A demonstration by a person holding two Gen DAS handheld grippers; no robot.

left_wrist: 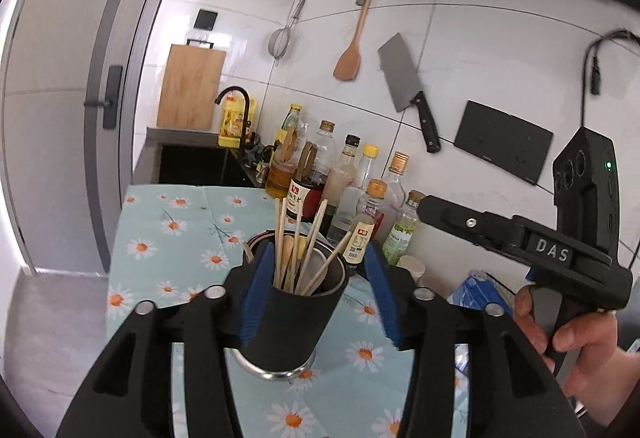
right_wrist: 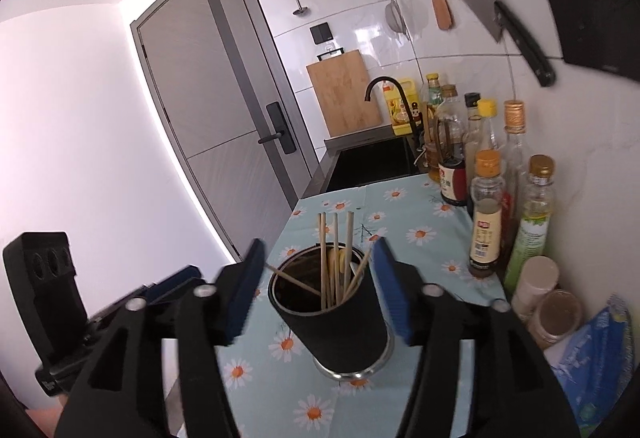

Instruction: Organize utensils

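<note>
Pointing slightly downward over a daisy-print tablecloth (right_wrist: pixel 420 222), the left gripper (left_wrist: pixel 316 286) frames a black cylindrical utensil holder (left_wrist: pixel 288 322) between its blue-padded fingers (left_wrist: pixel 254 294). Its jaws stand apart, the pads clear of the holder's sides with nothing pressed between them. The right gripper (right_wrist: pixel 320 288) takes a similar downward tilt toward the same holder (right_wrist: pixel 340 322), its jaws likewise spread and gripping nothing. In the left wrist view, a hand (left_wrist: pixel 576 350) wraps the right tool's black handle, fingers curled around the trigger.

The holder stands upright on the cloth, matte black outside with a shiny metal lip and base ring. Pale wooden chopsticks (right_wrist: pixel 336 258) lean out of it at mixed angles, slim and straight, beside what looks like a wooden spoon.

Glass and plastic bottles (right_wrist: pixel 486 214) with yellow and gold caps crowd the tiled wall. A steel cleaver (left_wrist: pixel 400 72) with a black handle, a wooden spatula (left_wrist: pixel 350 54) and a mesh strainer (left_wrist: pixel 279 43) hang on the glossy white tiles. A wooden cutting board (left_wrist: pixel 190 86) leans behind a curved black faucet (left_wrist: pixel 240 106).
</note>
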